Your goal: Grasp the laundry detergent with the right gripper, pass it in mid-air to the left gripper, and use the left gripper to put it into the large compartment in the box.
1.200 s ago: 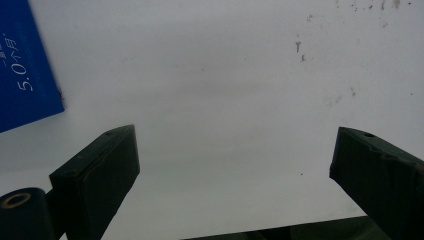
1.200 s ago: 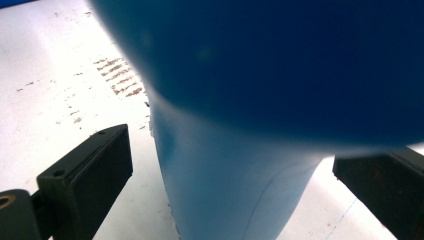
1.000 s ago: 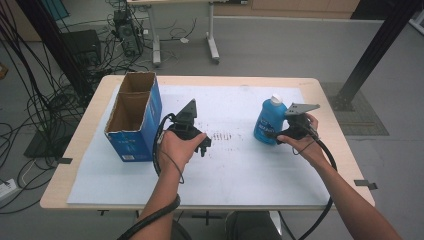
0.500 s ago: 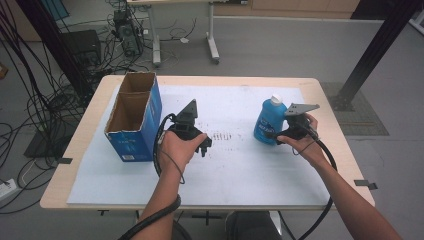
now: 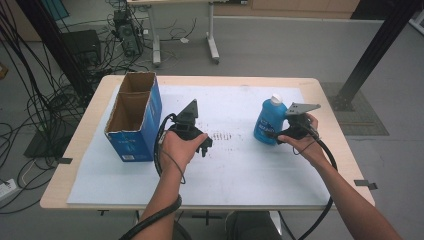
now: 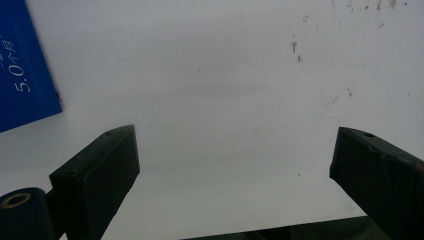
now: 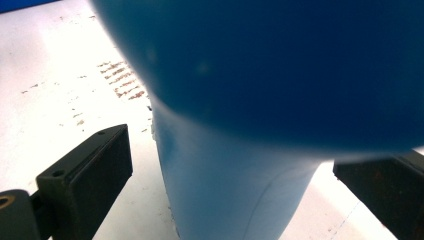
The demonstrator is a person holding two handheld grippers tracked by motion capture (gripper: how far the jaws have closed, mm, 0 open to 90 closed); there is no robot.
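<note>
High view: a person seated at a pale wooden table (image 5: 320,87) covered by a white sheet (image 5: 240,165) holds a black two-jaw gripper in each hand. The left gripper (image 5: 204,146) hovers over the sheet near its middle, just right of an open-topped blue cardboard box (image 5: 134,117). The right gripper (image 5: 276,134) reaches toward an upright blue plastic bottle with a white cap (image 5: 270,120) at the right of the sheet, well apart from the box. From this height it is hard to tell whether the jaws touch the bottle.

Left gripper view: the left gripper (image 6: 235,165) stands with its jaws spread wide and nothing between them, only bare, lightly speckled sheet (image 6: 225,80). A corner of the blue box (image 6: 22,65), with white printed characters, enters at upper left.

Right gripper view: the blue bottle (image 7: 240,165) stands between the spread jaws of the right gripper (image 7: 232,175), its rounded shoulder blurred by closeness. White sheet shows in the gap between the left jaw and the bottle's side; the right jaw sits tucked under the bulge. Brown smudges (image 7: 122,80) mark the sheet beyond.
</note>
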